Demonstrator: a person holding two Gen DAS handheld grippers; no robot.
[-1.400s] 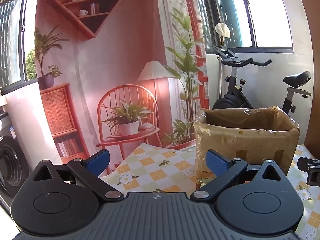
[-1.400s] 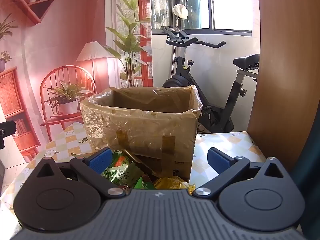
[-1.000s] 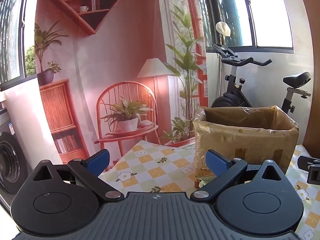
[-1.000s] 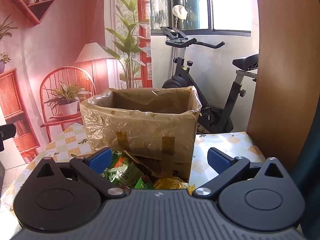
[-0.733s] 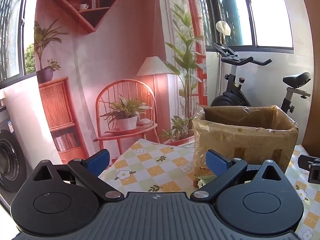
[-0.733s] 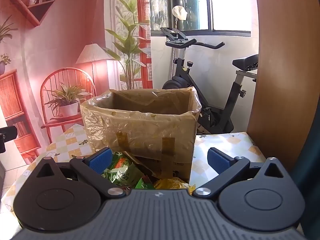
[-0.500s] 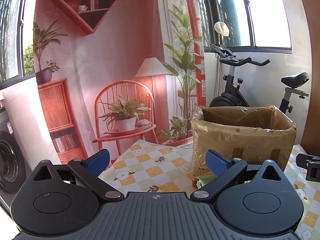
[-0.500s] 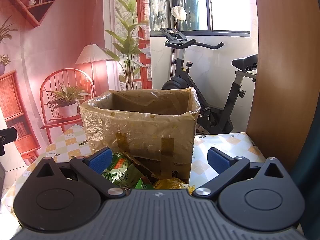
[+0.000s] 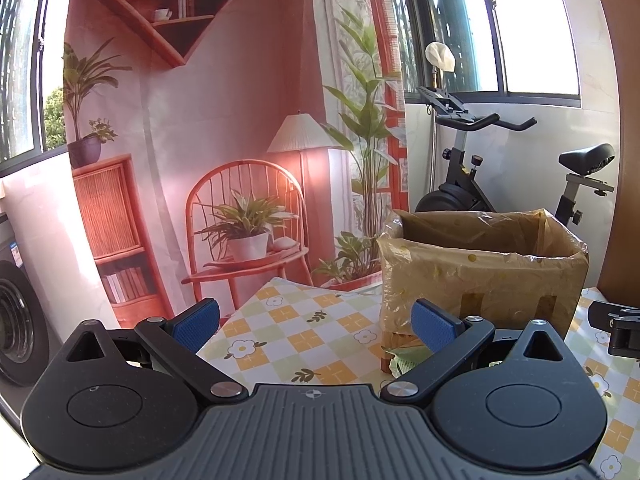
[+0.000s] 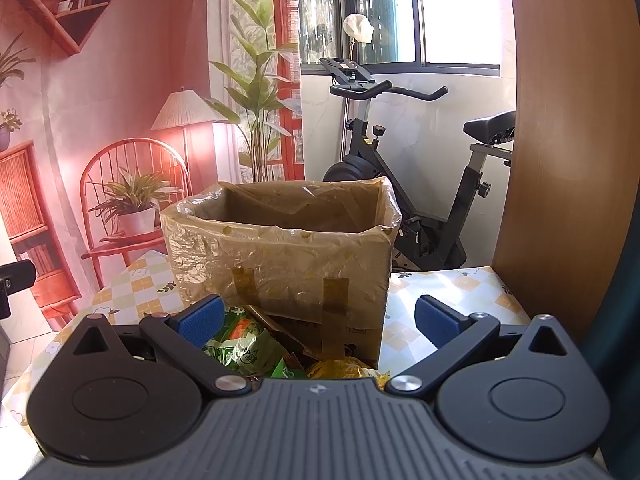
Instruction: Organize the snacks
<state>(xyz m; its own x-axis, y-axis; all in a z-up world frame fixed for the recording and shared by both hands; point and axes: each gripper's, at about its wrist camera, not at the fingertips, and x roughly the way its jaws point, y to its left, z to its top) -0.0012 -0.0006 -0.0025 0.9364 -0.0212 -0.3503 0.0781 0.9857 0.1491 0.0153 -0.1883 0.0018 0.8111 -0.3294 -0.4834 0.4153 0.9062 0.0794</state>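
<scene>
A cardboard box (image 10: 280, 256) lined with crinkled brown plastic stands open on the checkered tablecloth (image 10: 448, 292); the left wrist view has the same box (image 9: 480, 276) at the right. Snack packets lie in front of it: a green packet (image 10: 240, 350) and a yellow packet (image 10: 344, 368), partly hidden by my right gripper's body. My right gripper (image 10: 316, 322) hangs open just above these packets, nothing between its blue pads. My left gripper (image 9: 314, 326) is open over bare tablecloth (image 9: 288, 332), left of the box. A green packet edge (image 9: 408, 358) peeks by its right finger.
An exercise bike (image 10: 400, 184) stands behind the table. A wooden panel (image 10: 560, 160) rises at the right edge. A printed backdrop (image 9: 200, 140) with chair, lamp and plants hangs beyond the table's far edge. A washing machine (image 9: 20, 320) sits far left. The other gripper's tip (image 9: 616, 330) shows at right.
Both grippers have drifted slightly; the box sits a little lower and further left in the left wrist view. Both stay open and hold nothing.
</scene>
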